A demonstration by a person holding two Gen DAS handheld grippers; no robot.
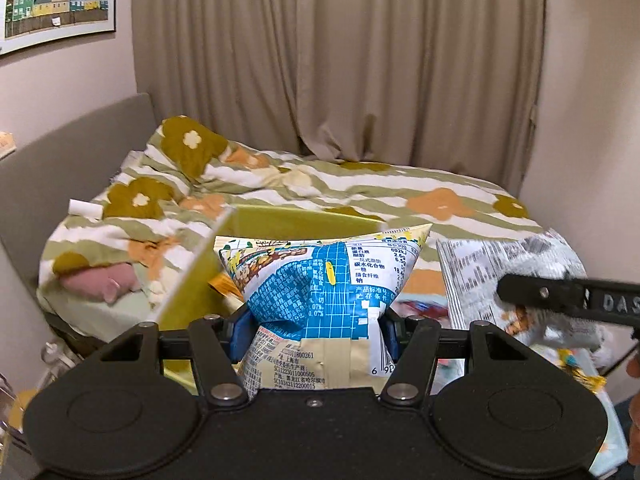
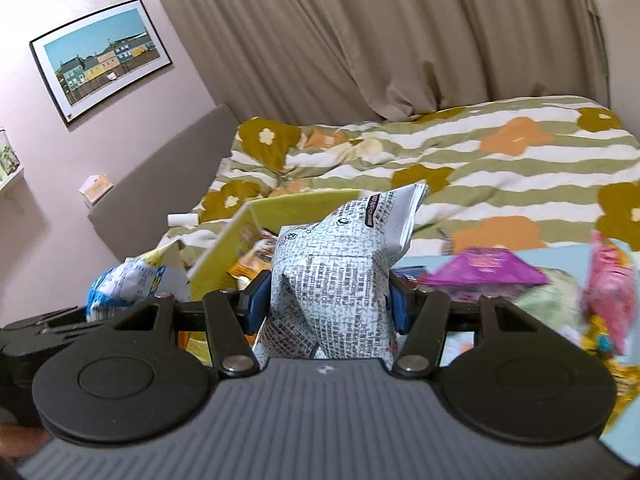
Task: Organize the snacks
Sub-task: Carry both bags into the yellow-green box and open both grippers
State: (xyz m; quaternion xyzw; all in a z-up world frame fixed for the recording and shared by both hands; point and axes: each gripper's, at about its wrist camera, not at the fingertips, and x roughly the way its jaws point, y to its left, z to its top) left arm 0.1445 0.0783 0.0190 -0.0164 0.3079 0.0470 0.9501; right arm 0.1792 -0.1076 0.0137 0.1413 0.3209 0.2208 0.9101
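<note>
My left gripper (image 1: pixel 316 334) is shut on a blue, white and yellow snack bag (image 1: pixel 320 280), held up in front of an open yellow-green box (image 1: pixel 192 280). The same bag shows at the left of the right wrist view (image 2: pixel 128 280). My right gripper (image 2: pixel 326 306) is shut on a white snack bag with dense black print (image 2: pixel 340 268), held up just right of the box (image 2: pixel 224 256). That bag and the right gripper's arm also show at the right of the left wrist view (image 1: pixel 500 280). Orange packets lie inside the box (image 2: pixel 248 264).
Purple (image 2: pixel 488 270) and pink (image 2: pixel 612 284) snack packets lie on a light blue surface (image 2: pixel 432 260) at the right. Behind is a bed with a flowered striped duvet (image 1: pixel 360 188), a grey headboard (image 1: pixel 60 168), curtains and a framed picture (image 2: pixel 104 56).
</note>
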